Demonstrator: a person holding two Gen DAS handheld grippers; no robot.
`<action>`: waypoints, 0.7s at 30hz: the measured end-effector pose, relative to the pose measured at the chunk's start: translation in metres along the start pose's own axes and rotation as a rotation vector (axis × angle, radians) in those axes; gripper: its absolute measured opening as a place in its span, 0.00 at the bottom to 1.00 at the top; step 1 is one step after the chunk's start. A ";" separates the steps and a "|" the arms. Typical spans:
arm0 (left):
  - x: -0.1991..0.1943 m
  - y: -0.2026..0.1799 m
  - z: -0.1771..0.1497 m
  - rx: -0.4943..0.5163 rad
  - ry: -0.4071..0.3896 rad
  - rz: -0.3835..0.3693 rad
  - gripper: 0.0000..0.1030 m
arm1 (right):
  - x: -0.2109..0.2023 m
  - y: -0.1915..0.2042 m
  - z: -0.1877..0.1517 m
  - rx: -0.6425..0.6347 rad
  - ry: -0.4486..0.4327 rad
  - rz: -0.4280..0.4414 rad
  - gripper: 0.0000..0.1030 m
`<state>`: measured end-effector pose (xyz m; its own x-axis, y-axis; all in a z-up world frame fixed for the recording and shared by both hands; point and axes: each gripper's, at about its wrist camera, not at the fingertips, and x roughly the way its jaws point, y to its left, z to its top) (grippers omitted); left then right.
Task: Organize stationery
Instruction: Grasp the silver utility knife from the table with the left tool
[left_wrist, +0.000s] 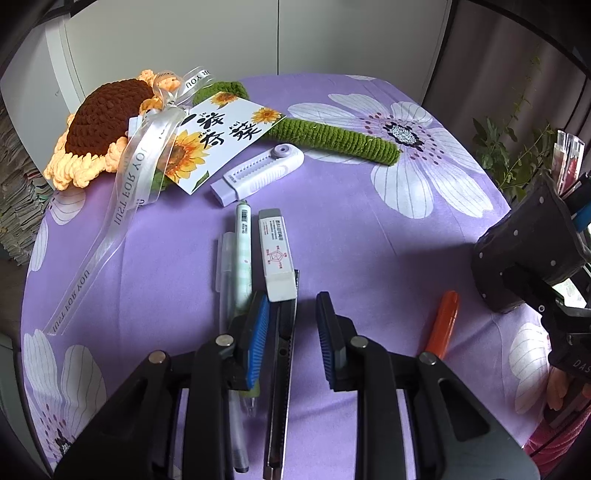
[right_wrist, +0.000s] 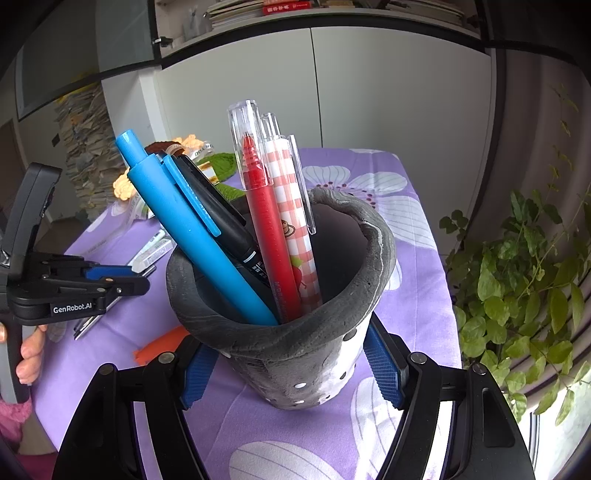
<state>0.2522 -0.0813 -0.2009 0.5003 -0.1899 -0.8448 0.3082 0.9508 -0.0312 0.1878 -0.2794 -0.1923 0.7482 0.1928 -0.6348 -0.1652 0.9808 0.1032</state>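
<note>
My left gripper (left_wrist: 291, 306) is open just above the table, its jaws on either side of a black box cutter (left_wrist: 282, 354). A white eraser (left_wrist: 276, 254), a pale green pen (left_wrist: 243, 254) and a clear pen (left_wrist: 225, 273) lie beside it. An orange marker (left_wrist: 443, 325) lies to the right. My right gripper (right_wrist: 291, 365) is shut on the grey pen cup (right_wrist: 295, 354), tilted, holding a blue pen (right_wrist: 192, 232), a black pen (right_wrist: 221, 218), a red pen (right_wrist: 266, 236) and a checked pen (right_wrist: 295, 229). The cup also shows in the left wrist view (left_wrist: 524, 251).
A lilac utility knife (left_wrist: 258, 173) lies farther back. A crocheted sunflower (left_wrist: 107, 125) with card and ribbon fills the far left. The purple floral tablecloth (left_wrist: 369, 229) covers the table. A potted plant (right_wrist: 524, 280) stands past the right edge.
</note>
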 end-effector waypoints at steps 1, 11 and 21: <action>-0.001 -0.001 -0.001 0.002 0.000 0.001 0.13 | 0.000 0.000 0.000 0.000 0.000 0.000 0.71; -0.018 -0.028 -0.027 0.005 0.094 -0.173 0.09 | 0.000 0.000 0.000 0.000 0.000 0.000 0.71; -0.027 -0.054 -0.031 0.081 0.087 -0.148 0.10 | 0.000 0.000 0.000 0.002 0.000 0.001 0.71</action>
<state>0.1969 -0.1195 -0.1931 0.3734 -0.3014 -0.8774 0.4396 0.8903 -0.1188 0.1879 -0.2798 -0.1920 0.7479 0.1942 -0.6348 -0.1649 0.9806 0.1057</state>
